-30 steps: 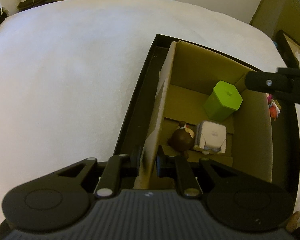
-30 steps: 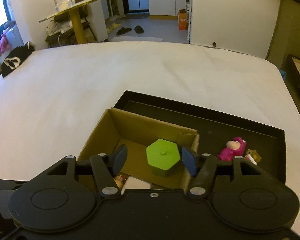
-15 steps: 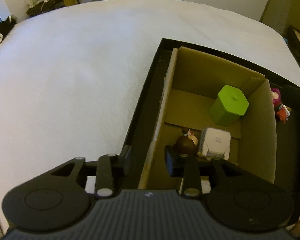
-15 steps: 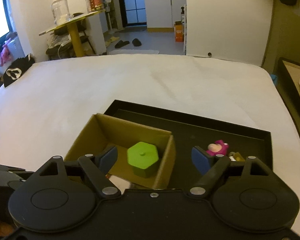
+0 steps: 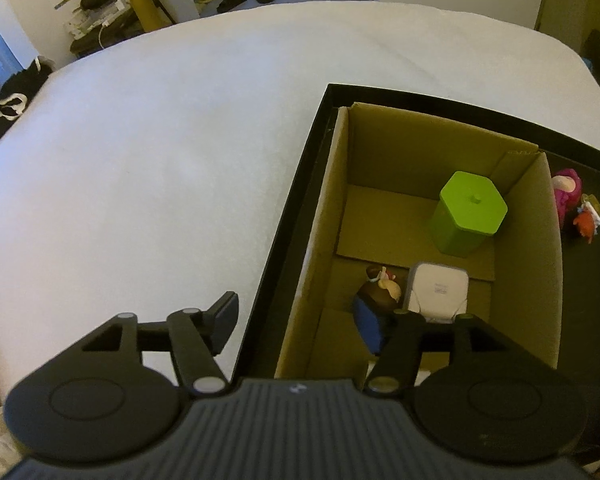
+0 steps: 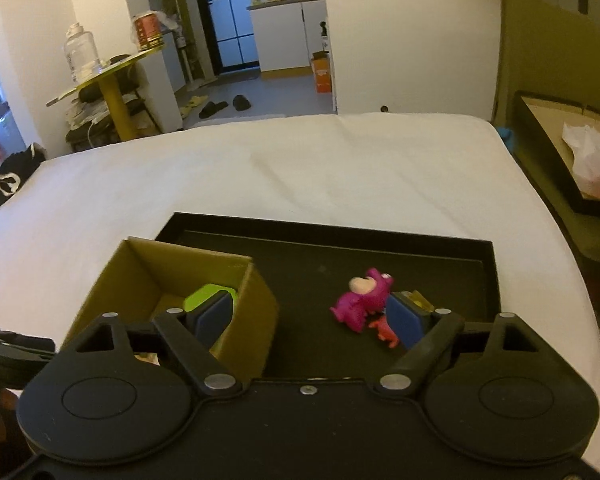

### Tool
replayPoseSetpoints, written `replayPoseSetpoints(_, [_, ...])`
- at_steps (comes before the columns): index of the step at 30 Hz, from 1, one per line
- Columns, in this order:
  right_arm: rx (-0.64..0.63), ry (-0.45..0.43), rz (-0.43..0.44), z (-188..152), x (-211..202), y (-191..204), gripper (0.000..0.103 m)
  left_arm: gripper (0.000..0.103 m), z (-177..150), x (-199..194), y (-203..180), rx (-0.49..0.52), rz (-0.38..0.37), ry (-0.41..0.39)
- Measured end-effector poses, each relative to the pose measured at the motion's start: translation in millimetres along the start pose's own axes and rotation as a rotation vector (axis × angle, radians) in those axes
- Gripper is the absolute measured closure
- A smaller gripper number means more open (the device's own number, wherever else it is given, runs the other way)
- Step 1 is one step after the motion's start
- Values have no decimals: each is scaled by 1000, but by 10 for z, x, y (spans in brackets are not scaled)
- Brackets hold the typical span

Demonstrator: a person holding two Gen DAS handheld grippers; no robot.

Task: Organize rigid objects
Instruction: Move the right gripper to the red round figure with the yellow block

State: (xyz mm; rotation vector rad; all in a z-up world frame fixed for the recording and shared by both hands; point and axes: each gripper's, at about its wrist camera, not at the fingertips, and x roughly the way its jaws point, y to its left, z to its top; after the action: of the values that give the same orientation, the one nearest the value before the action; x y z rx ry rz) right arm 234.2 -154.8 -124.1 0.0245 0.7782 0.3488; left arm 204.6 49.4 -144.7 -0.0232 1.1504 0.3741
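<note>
both grippers, left (image 5: 300, 320) and right (image 6: 312, 318), are opening, nothing held. right one lines up w/ pink toy (image 6: 362, 298) on black tray (image 6: 488, 276). next: close on it, move to cardboard box (image 6: 256, 312).

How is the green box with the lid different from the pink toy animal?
The green box has flat sides and a six-cornered lid, while the pink toy animal is bumpy, with a pale snout. The green box sits inside the cardboard box, but the pink toy animal lies outside it on the bare floor of the black tray. The green box looks bigger than the pink toy animal. Neither is held by a tool.
</note>
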Motion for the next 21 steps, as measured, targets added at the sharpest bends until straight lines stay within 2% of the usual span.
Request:
replayPoseSetpoints(11, [45,13,52,-178,37,-292,17,34,67,-35,-128,28,75,-4])
replayPoseSetpoints(17, [88,-27,52,-275,63,-370,8,29,48,-67,-203,39,109,-16])
replayPoseSetpoints(21, [95,-30,71,-323,137,-363,8,28,48,-58,-267,65,125,-13])
